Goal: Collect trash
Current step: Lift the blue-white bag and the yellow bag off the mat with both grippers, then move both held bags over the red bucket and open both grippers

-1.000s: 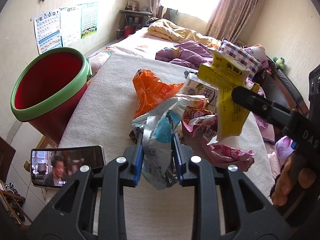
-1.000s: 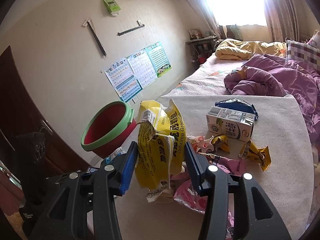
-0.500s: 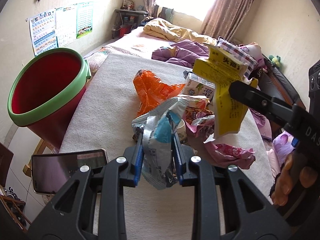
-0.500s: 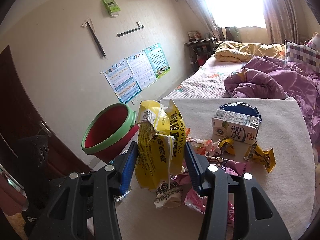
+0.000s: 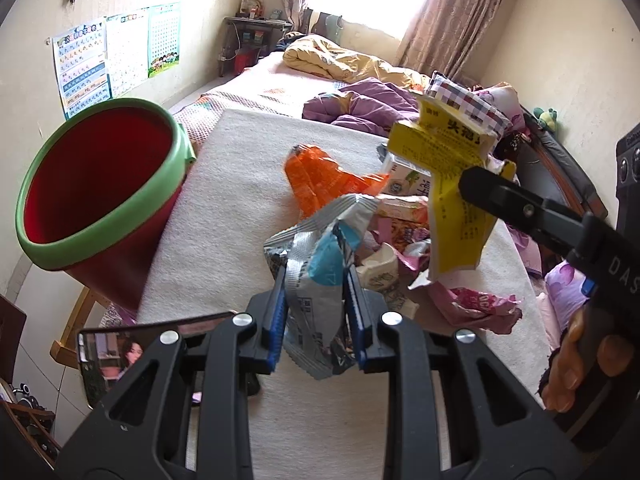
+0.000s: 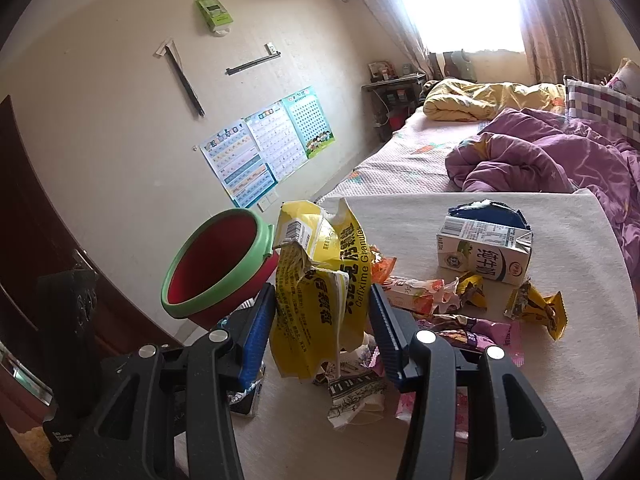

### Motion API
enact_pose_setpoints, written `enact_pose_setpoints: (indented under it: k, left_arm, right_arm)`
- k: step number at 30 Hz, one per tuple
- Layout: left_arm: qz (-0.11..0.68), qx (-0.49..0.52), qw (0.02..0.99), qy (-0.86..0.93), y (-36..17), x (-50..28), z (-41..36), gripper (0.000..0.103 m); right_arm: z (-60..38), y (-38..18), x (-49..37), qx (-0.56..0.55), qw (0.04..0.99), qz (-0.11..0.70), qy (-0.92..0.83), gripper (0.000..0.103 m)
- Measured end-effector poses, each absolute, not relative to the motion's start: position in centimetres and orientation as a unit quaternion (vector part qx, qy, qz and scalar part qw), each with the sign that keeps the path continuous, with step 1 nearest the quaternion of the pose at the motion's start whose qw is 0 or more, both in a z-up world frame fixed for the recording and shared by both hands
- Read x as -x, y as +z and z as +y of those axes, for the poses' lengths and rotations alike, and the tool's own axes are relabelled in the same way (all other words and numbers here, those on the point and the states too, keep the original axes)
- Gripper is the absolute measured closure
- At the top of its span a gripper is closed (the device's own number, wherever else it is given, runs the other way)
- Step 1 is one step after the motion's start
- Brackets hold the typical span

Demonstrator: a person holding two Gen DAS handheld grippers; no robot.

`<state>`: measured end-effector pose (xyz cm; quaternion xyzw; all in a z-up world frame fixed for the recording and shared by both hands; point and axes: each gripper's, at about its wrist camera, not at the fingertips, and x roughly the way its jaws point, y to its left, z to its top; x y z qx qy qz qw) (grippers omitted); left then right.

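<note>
Red bucket with green rim [image 5: 100,196] sits left of frame in the left wrist view, tilted with its mouth toward the camera, interior looks empty; it stands at the left edge of the bench [image 5: 224,216]. Left claw [image 5: 316,312] pinches a crumpled silver-and-blue wrapper [image 5: 320,276] between its blue pads, lower centre. Right claw [image 6: 322,328] pinches a torn yellow sachet [image 6: 320,288], held above the bench. Remaining trash is piled mid-bench: orange wrapper [image 5: 324,180], milk carton [image 6: 484,248] with a dark blue bag [image 6: 486,214] behind it, pink wrappers [image 5: 476,308], small yellow wrappers [image 6: 536,308]. Only the left wrist view shows a phone [image 5: 132,356] with a lit screen at lower left, and the person's hand [image 5: 580,360] on the right claw's handle at lower right. Only the right wrist view shows the carton's full printed face and the wall fixtures at upper left. Both views show the posters [image 6: 268,144] and the bed [image 6: 420,152] beyond the bench.
</note>
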<state>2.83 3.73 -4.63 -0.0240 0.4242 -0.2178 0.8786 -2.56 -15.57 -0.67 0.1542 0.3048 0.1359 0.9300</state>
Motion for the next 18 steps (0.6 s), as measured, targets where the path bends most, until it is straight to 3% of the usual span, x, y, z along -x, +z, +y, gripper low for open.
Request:
enact_pose_setpoints:
  k: [18]
  left_arm:
    - [0.419, 0.017, 0.882, -0.217, -4.3, -6.5, 8.3, 0.077]
  right_arm:
    - [-12.1, -1.5, -0.3, -0.165, 0.93, 0.304, 0.124, 0.057]
